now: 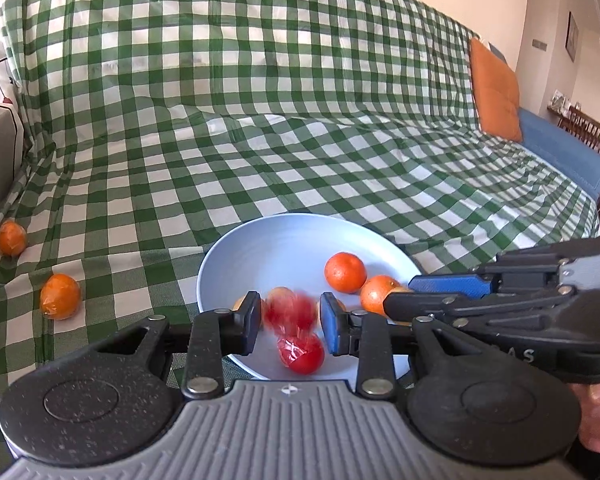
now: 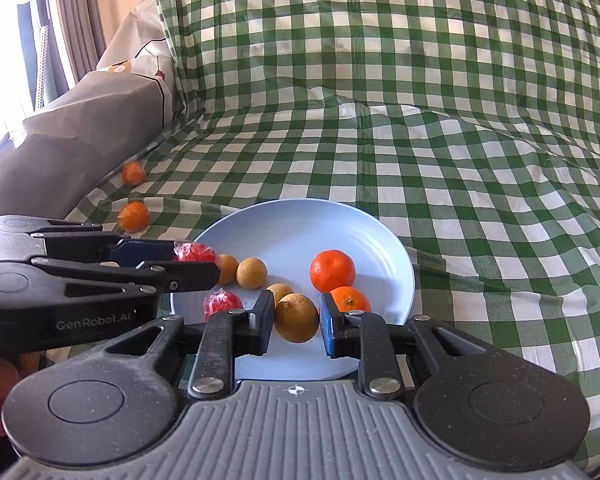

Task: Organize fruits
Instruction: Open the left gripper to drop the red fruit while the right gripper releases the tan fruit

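Right fingers [image 2: 262, 320] are closed on the tan oval smooth-skinned fruit [image 2: 296, 318], pads at its widest girth, above the near rim of the pale blue round plate [image 2: 396, 264].

The red round plastic-wrapped fruit [image 1: 290, 314] sits between the left fingers [image 1: 250, 320] but is blurred, so we cannot tell whether the pads press on it.

We judge both fruits light, soft and easily bruised. The wrap looks slick and crinkly, so we would grip across the middle with light pressure.

Two loose orange mandarins [image 1: 60, 296] lie on the green checked cloth [image 1: 260, 120], well left of the left fingers. They look firm and prone to rolling.
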`<action>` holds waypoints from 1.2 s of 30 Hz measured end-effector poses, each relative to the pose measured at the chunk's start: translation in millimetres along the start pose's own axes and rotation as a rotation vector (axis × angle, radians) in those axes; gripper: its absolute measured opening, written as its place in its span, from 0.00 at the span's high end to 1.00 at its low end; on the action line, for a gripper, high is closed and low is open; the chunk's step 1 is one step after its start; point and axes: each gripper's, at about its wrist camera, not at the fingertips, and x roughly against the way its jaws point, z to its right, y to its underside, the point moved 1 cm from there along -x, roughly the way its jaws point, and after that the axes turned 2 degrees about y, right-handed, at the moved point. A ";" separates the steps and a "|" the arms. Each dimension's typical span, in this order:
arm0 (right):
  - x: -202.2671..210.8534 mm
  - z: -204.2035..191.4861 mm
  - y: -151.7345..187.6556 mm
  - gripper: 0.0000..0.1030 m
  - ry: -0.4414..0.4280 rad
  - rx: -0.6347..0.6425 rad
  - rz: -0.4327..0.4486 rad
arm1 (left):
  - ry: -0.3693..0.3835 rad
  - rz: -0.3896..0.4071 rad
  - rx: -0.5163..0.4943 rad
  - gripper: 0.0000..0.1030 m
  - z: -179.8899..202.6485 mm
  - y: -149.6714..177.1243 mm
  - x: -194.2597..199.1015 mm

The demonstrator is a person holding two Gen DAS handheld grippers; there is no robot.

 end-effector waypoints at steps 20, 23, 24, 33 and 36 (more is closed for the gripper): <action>-2.6 1.8 -0.6 0.43 0.036 0.012 -0.010 | -0.035 -0.005 0.013 0.48 -6.3 -1.8 -0.4; -2.3 1.9 -0.5 0.36 0.048 0.015 -0.007 | -0.061 0.000 0.019 0.37 -7.7 -2.3 -0.1; -2.3 3.0 -0.6 0.34 0.053 0.012 -0.006 | -0.067 0.004 0.028 0.35 -9.5 -2.7 0.4; -2.4 6.5 -1.1 0.23 0.084 -0.019 0.003 | -0.133 0.042 0.056 0.17 -15.9 -5.9 6.6; -2.7 2.4 -1.5 0.23 0.088 -0.014 0.005 | -0.174 0.048 0.049 0.17 -15.3 -5.8 7.5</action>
